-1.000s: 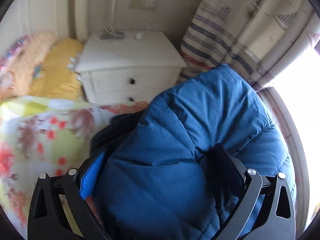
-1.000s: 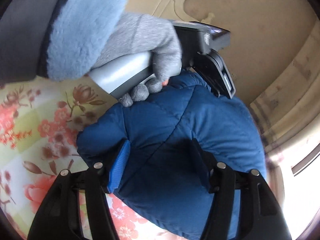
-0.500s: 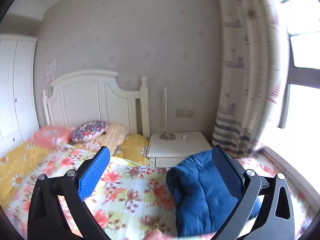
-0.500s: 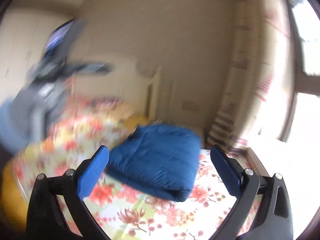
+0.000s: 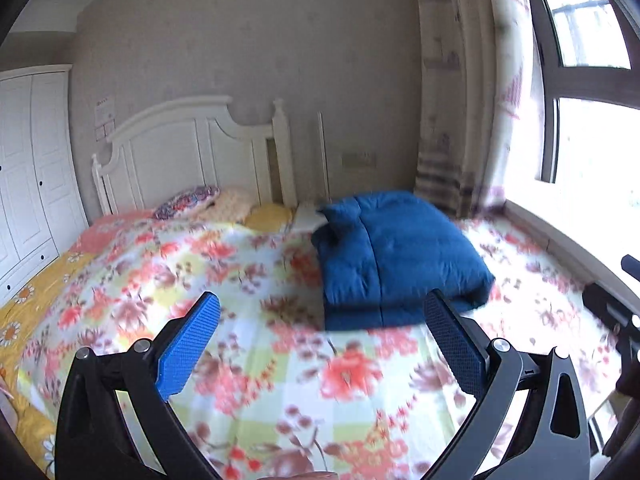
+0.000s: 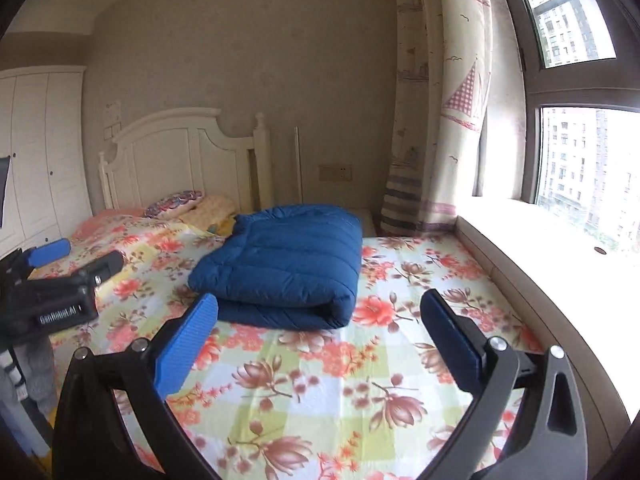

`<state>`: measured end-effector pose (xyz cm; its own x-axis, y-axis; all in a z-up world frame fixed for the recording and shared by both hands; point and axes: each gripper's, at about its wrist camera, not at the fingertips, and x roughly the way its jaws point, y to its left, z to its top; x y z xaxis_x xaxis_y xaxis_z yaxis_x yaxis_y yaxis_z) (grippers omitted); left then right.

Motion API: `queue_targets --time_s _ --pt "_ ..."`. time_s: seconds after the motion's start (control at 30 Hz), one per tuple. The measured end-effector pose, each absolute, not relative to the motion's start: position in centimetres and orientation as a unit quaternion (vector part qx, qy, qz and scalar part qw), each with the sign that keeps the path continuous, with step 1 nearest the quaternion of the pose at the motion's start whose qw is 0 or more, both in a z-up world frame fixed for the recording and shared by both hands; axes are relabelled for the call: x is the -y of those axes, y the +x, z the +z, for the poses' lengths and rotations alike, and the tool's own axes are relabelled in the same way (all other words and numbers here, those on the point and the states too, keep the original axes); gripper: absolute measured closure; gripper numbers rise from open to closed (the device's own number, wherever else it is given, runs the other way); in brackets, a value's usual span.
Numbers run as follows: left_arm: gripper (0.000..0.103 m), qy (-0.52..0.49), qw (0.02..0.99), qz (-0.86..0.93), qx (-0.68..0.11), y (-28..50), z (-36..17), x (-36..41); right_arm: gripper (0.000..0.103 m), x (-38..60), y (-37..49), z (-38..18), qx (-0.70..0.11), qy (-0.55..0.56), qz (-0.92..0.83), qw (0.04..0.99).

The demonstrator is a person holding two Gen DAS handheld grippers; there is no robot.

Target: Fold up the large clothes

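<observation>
Jacket (image 6: 286,258) — blue, quilted, folded into a thick rectangular bundle — lies on the bed (image 6: 340,380), on the flowered bedspread, toward the head end and on the side nearer the window (image 6: 576,152). Its rolled fold edge faces the cameras; the layers sit stacked, one upon the other. In the left wrist view the same bundle (image 5: 396,256) shows slightly blurred, with a small corner of fabric standing up at its far left.

Right gripper (image 6: 318,338): jaws spread fully apart, nothing between the blue pads, held above the bedspread and clear of the jacket. Left gripper (image 5: 320,344): jaws likewise wide apart and empty, the bundle beyond its right finger without contact. The left gripper also appears at the left edge of the right wrist view (image 6: 60,280), with a grey-gloved hand (image 6: 34,368) below it.

Pillows (image 6: 188,204) rest against the white headboard (image 6: 176,152). A patterned curtain (image 6: 440,120) hangs beside the window, and a white wardrobe (image 6: 36,152) stands on the far left — doors closed.
</observation>
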<state>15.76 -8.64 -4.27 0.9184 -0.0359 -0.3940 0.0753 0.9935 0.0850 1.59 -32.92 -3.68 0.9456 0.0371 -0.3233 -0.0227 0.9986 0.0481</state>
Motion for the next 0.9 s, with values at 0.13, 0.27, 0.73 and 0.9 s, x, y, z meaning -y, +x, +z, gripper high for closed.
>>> queue_targets --time_s 0.13,0.27,0.73,0.9 --pt "0.005 0.05 0.978 -0.024 -0.203 15.6 -5.6 9.5 0.002 33.2 1.7 -4.9 -0.168 0.026 0.007 0.985" --pt "0.005 0.042 0.979 -0.017 -0.198 15.5 -6.1 9.5 0.002 32.7 1.5 -5.3 -0.16 0.012 0.004 0.987" --pt "0.005 0.036 0.978 -0.033 -0.204 14.7 -7.2 9.2 0.002 31.4 0.4 -5.6 -0.157 -0.011 0.021 0.987" --pt "0.005 0.036 0.978 -0.034 -0.204 14.5 -7.2 9.2 0.002 31.4 0.2 -5.7 -0.157 -0.012 0.022 0.987"
